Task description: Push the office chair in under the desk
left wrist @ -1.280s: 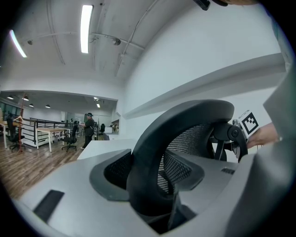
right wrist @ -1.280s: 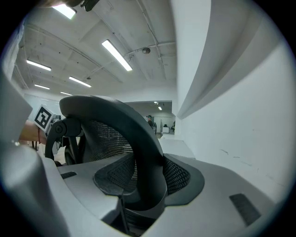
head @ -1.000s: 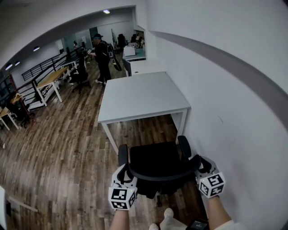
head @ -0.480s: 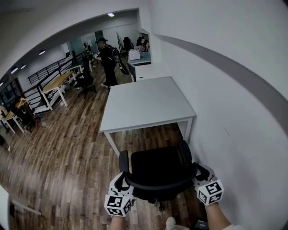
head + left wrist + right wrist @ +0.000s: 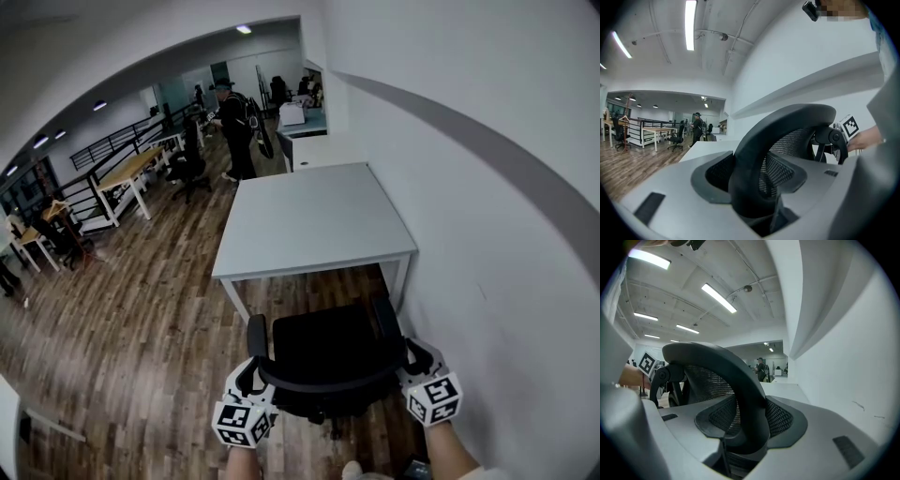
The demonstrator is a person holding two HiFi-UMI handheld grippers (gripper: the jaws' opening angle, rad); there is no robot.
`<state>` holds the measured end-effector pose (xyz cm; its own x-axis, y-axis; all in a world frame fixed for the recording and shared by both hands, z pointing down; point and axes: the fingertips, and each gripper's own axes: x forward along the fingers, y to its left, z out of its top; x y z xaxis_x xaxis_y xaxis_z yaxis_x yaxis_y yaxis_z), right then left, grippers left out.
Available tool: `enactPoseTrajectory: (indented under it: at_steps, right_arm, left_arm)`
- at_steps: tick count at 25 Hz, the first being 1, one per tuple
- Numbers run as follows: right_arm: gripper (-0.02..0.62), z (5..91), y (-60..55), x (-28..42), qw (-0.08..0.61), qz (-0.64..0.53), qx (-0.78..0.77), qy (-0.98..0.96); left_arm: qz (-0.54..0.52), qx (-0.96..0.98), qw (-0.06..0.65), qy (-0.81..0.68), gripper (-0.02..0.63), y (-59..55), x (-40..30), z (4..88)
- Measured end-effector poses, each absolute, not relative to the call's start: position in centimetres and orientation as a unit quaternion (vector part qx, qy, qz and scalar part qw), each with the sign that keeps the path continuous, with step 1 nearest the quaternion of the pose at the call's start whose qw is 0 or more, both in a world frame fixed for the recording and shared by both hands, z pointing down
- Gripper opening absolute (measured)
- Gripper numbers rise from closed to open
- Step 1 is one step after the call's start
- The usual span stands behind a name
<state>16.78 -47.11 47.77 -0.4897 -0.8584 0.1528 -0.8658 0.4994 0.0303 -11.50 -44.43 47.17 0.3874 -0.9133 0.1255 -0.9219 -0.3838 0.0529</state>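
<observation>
A black mesh office chair (image 5: 325,347) stands on the wood floor just in front of a white desk (image 5: 314,220), its seat facing the desk's open front. My left gripper (image 5: 253,368) is shut on the left end of the curved backrest rim (image 5: 323,382). My right gripper (image 5: 412,357) is shut on the rim's right end. The left gripper view has the rim (image 5: 754,164) clamped between the jaws, with the right gripper (image 5: 834,138) beyond. In the right gripper view the rim (image 5: 747,399) is pinched the same way. The chair's base is mostly hidden under the seat.
A white wall (image 5: 487,216) runs close along the right of chair and desk. A second white desk (image 5: 323,150) sits behind the first. A person (image 5: 239,131) stands farther back, with wooden tables (image 5: 127,173) and other chairs at the left.
The chair has rolled forward with both grippers on its backrest. The gap between the seat and the desk's front edge has shrunk.
</observation>
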Motion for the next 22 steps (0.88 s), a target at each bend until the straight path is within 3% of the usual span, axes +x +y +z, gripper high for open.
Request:
enactPoseTrajectory:
  at_steps: [22]
  right_arm:
    - [0.207,48.2,-56.5,13.4,0.074,0.011,0.517,-0.853]
  left_arm:
    - [0.042,0.841,0.058,-0.537,0.215,-55.0,-14.6,47.8]
